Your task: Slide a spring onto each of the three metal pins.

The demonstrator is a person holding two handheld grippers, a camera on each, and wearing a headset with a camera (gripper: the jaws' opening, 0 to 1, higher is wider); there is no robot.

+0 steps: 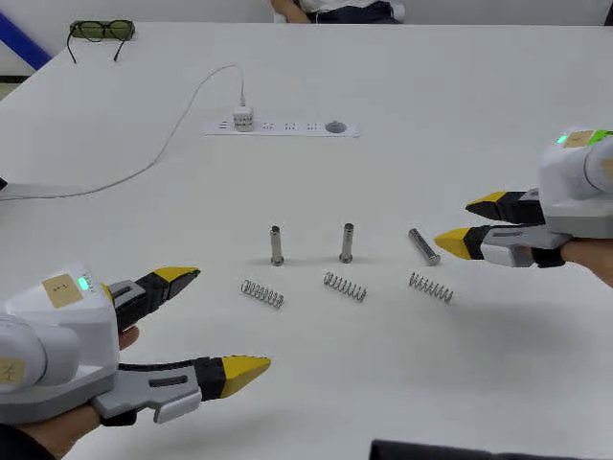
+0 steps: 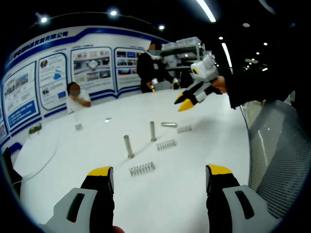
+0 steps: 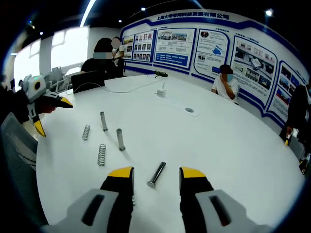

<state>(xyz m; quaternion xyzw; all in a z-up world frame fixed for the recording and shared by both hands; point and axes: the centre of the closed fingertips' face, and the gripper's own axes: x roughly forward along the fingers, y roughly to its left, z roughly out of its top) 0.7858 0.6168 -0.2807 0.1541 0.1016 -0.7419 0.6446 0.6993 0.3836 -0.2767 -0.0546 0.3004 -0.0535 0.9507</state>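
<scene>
While wall boards (image 3: 180,46) bear Chinese lettering, left tongs (image 1: 232,318) and right tongs (image 1: 453,222) gape.

Looks like a company meeting room. Blue-trimmed info boards (image 3: 214,46) all round, plus a big white conference table (image 1: 431,86).

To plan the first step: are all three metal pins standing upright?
No, the rightmost pin lies on its side.

Two upright pins (image 1: 277,245) near each other mid-table, bare table (image 1: 460,144) all round them, power strip (image 1: 283,126) well behind
</scene>
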